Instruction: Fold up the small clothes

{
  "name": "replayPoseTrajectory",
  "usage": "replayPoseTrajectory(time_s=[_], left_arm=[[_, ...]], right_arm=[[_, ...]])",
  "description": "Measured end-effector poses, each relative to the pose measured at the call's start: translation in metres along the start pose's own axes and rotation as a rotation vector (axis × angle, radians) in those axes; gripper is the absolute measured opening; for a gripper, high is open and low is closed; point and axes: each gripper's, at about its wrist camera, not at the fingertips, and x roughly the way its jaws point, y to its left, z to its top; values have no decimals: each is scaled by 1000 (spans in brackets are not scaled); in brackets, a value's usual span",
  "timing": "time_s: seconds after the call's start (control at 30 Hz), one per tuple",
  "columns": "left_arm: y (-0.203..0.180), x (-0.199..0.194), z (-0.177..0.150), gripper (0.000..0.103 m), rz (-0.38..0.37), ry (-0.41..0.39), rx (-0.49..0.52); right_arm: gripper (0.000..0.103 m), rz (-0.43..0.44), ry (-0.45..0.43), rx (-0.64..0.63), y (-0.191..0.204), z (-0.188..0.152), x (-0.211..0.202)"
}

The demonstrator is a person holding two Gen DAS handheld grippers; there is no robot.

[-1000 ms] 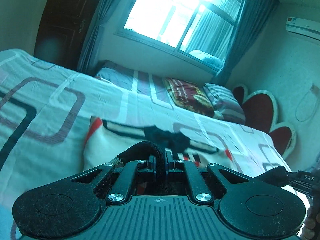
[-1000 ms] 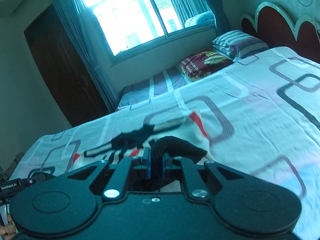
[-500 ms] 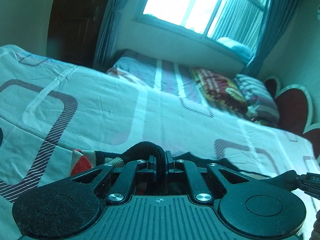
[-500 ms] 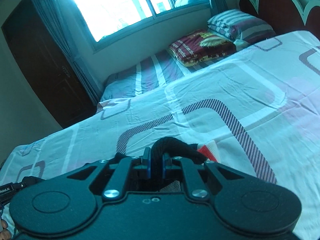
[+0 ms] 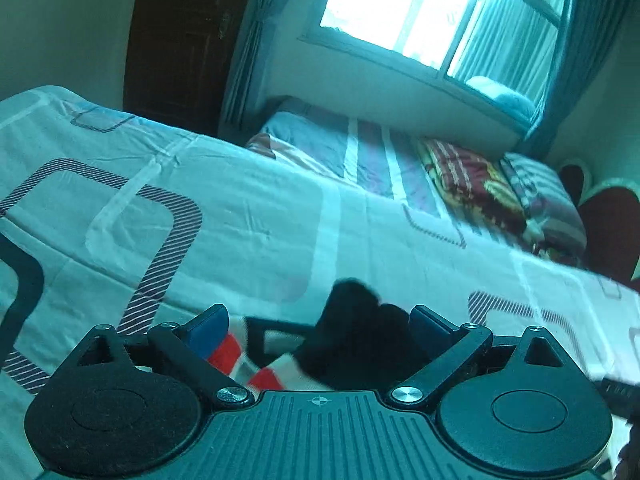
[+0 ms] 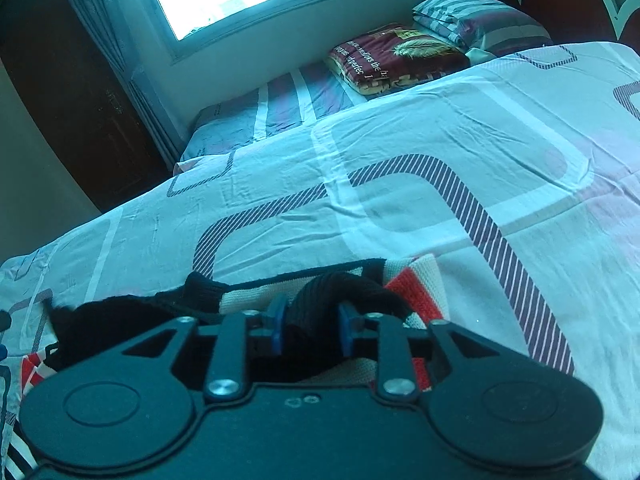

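Observation:
A small knitted sweater, cream with red patches and black trim, lies on the bed under both grippers. In the left wrist view my left gripper (image 5: 320, 324) is open wide, and the sweater's black cuff (image 5: 356, 340) lies loose between the blue fingers. In the right wrist view my right gripper (image 6: 310, 326) has its jaws partly apart, with the black ribbed edge (image 6: 332, 296) bunched between them. The sweater's cream and red body (image 6: 412, 284) spreads beside it.
The bed sheet (image 6: 400, 168) is white with striped rounded-rectangle patterns. A second striped bed (image 6: 280, 108), a red folded blanket (image 6: 396, 56) and a striped pillow (image 6: 480, 16) lie by the window. A dark door (image 5: 180, 40) stands at the left.
Both grippers came down to the bed with the sweater edge. The left gripper opened wide and let go of the black cuff. The right gripper's jaws have parted.

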Motion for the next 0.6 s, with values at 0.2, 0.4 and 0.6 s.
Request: replayPoseTrajectory(time_s=[0.2,0.4,0.6], left_arm=[[15,-17,-36,96,26,63,97],[32,-39,-63,96,-8,100,121],[50,-46,-77,42,-29,123,68]], right_arm=[[65,-34,-37,-37,-9,-5,-24],[65,-113,-7,-167,-15,-42,-48],[62,-134,29,-191,-23,-72,-62]])
